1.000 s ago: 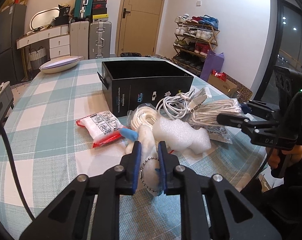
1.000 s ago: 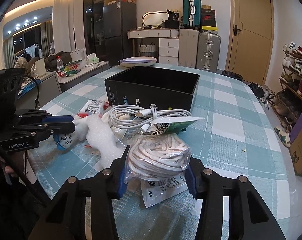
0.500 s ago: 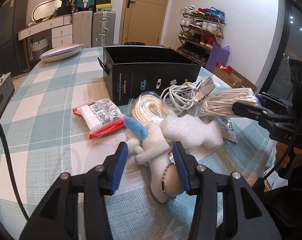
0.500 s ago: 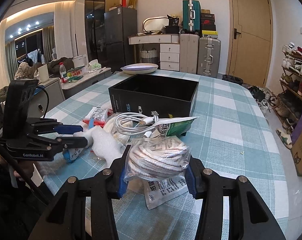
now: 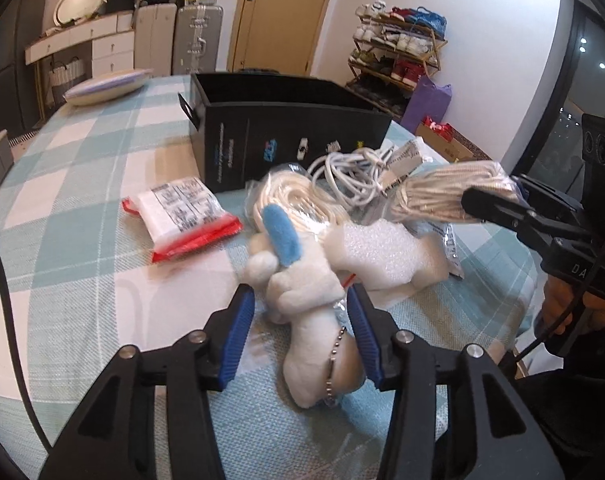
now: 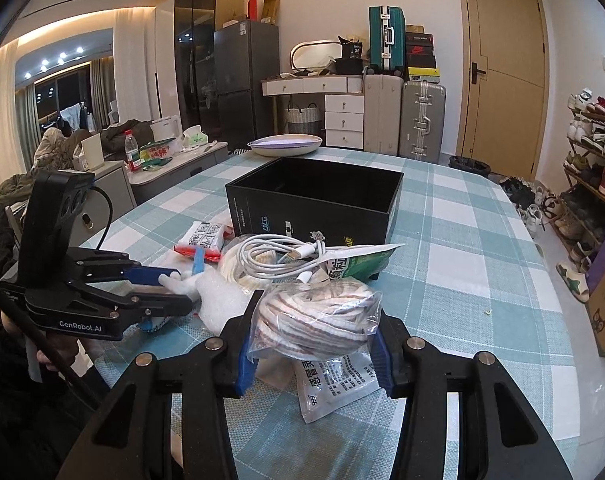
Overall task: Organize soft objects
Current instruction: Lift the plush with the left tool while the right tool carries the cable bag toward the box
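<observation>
A white plush toy [image 5: 302, 300] with a blue ear and a bead chain lies on the checked tablecloth between the jaws of my left gripper [image 5: 300, 320], which is open around it; whether the pads touch it I cannot tell. My right gripper [image 6: 314, 320] is shut on a bagged bundle of white rope [image 6: 314, 316], also seen in the left wrist view [image 5: 450, 192], held just above the table. The open black box [image 6: 318, 200] stands behind the pile. The left gripper shows in the right wrist view [image 6: 170, 284].
A white foam piece [image 5: 382, 248], a bagged white cord [image 5: 290, 200], a white cable coil [image 6: 278, 260], a red-edged white packet [image 5: 182, 216], a green sachet [image 6: 358, 260] and a printed sachet [image 6: 334, 380] lie near the box. A shallow bowl [image 6: 284, 145] sits far back.
My left gripper opened from shut on the toy's chain and now straddles the plush toy's body. My right gripper kept hold of the rope bundle and lifted slightly.
</observation>
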Available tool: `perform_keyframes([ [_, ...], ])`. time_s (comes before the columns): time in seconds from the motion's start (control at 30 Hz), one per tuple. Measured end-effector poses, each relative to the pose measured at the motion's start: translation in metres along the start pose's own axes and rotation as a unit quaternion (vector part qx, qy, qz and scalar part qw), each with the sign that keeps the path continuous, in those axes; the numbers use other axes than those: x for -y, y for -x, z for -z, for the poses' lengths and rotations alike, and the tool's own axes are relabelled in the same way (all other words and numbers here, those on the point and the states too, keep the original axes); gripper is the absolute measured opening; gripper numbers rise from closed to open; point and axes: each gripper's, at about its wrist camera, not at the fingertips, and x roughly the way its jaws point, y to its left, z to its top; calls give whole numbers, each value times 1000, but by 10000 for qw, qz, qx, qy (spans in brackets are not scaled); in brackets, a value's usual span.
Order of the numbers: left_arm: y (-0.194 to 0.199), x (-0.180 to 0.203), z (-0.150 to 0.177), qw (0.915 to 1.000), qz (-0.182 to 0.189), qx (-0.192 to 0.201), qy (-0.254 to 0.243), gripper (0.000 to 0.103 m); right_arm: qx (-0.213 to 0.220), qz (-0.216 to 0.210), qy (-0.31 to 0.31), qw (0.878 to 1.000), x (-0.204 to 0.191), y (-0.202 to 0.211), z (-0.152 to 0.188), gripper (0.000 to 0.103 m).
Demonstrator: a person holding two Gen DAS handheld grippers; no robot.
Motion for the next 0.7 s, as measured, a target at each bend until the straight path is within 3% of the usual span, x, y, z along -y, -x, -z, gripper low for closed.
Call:
perform_keyframes([
  [0.13, 0, 5, 2, 9999, -73, 24, -90, 48, 11, -6, -15, 10000, 1, 0, 0, 47],
  [0.2, 0, 6, 3, 9998, -152, 67, -140, 36, 14, -6, -13, 10000, 1, 0, 0, 47],
  [0.3, 3, 5, 3, 9997, -162, 127, -130, 32, 41, -9, -14, 10000, 1, 1, -1, 47],
  [0.7, 27, -2, -5, 9982, -171, 570, -11, 30, 556, -81, -40, 9984, 0, 20, -7, 47],
])
